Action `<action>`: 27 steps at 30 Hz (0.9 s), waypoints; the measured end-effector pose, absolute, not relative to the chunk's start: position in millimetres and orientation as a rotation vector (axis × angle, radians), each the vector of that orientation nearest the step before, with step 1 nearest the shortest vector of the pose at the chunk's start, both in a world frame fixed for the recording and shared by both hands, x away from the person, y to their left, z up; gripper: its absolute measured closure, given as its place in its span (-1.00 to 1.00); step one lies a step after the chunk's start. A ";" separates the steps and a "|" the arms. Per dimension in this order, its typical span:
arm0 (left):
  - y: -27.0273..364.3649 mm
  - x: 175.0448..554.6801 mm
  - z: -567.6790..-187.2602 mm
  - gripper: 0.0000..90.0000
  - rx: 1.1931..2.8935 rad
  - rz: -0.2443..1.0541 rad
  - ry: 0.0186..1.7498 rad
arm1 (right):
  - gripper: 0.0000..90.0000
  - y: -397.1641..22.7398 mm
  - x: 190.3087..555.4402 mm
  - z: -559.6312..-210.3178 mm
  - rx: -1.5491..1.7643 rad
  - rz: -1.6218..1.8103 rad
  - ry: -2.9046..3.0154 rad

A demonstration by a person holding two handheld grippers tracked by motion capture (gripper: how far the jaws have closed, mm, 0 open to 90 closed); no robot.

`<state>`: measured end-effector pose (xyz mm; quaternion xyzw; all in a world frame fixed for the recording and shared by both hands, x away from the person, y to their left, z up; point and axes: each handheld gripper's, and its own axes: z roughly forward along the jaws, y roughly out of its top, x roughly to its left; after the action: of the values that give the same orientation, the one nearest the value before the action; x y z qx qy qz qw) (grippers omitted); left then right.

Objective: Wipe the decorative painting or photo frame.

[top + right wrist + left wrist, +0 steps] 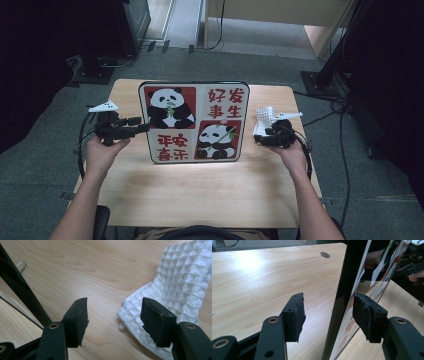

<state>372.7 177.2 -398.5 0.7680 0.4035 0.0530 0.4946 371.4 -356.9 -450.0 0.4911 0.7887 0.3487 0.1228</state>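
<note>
left gripper [328, 315] fingers spread astride panda board [194, 121] edge, right gripper [113, 320] fingers spread, white cloth [175, 282] cut off

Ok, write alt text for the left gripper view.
The left gripper has its two black jaws open around the black edge of an upright glossy panda picture board, with neither pad pressing on it. Behind lies a light wooden table with a small dark round hole near its far edge.

Overhead light glares on the pale wooden tabletop [249, 263] toward 11 o'clock, while surrounding floor falls dim and jaws blur slightly.
</note>
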 end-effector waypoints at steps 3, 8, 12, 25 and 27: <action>177.4 372.8 -398.8 -0.05 1.859 0.138 0.980 | -0.14 -356.8 371.5 -450.2 1.433 1.017 2.302; 178.4 370.7 -397.0 -0.04 1.853 0.157 0.967 | -0.13 -357.6 371.4 -449.5 1.432 1.023 2.297; 182.0 367.9 -393.9 -0.06 1.828 0.167 0.956 | -0.13 -359.2 371.2 -449.1 1.437 1.028 2.295; 204.3 366.1 -393.4 -0.09 1.807 0.207 1.009 | -0.13 -360.5 370.3 -447.8 1.448 1.037 2.285; 205.4 366.3 -393.9 -0.09 1.808 0.208 1.016 | -0.13 -360.2 370.2 -447.8 1.448 1.036 2.284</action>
<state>366.3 205.4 -393.9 0.7491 0.4209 0.0860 0.5043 370.2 -360.2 -447.8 0.4962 0.7828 0.3550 0.1224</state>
